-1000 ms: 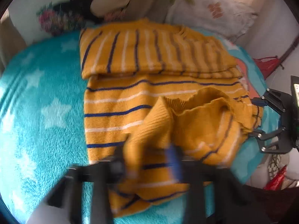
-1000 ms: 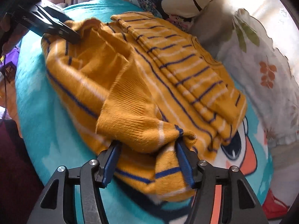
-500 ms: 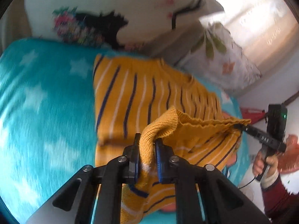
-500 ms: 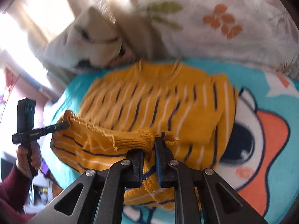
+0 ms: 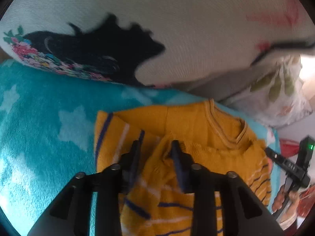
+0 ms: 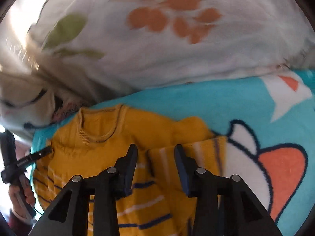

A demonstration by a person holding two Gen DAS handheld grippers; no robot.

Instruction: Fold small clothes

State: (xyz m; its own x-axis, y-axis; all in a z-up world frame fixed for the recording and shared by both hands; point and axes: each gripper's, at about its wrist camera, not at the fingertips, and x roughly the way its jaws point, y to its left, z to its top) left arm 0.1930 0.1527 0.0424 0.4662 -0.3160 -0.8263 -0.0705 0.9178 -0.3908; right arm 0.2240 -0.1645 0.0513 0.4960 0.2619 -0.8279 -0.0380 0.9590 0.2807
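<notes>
Mustard sweater (image 5: pixel 196 123) with navy and white stripes; turquoise blanket (image 5: pixel 39 118) with pale stars.

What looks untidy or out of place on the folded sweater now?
The yellow sweater is folded up toward its collar, but the hem edge between the left gripper's open jaws lies bunched, not flat. Nothing looks torn or spilled.

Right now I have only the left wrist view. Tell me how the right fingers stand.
Observer: The right gripper is open; its fingers stand apart over the sweater, not clamped on cloth.
Operator: Say what lies between them.
Observer: A folded striped edge, lying flat, to the right of the collar.
Operator: Report what's right of the sweater.
Observer: Blanket with an orange-and-white cartoon.
</notes>
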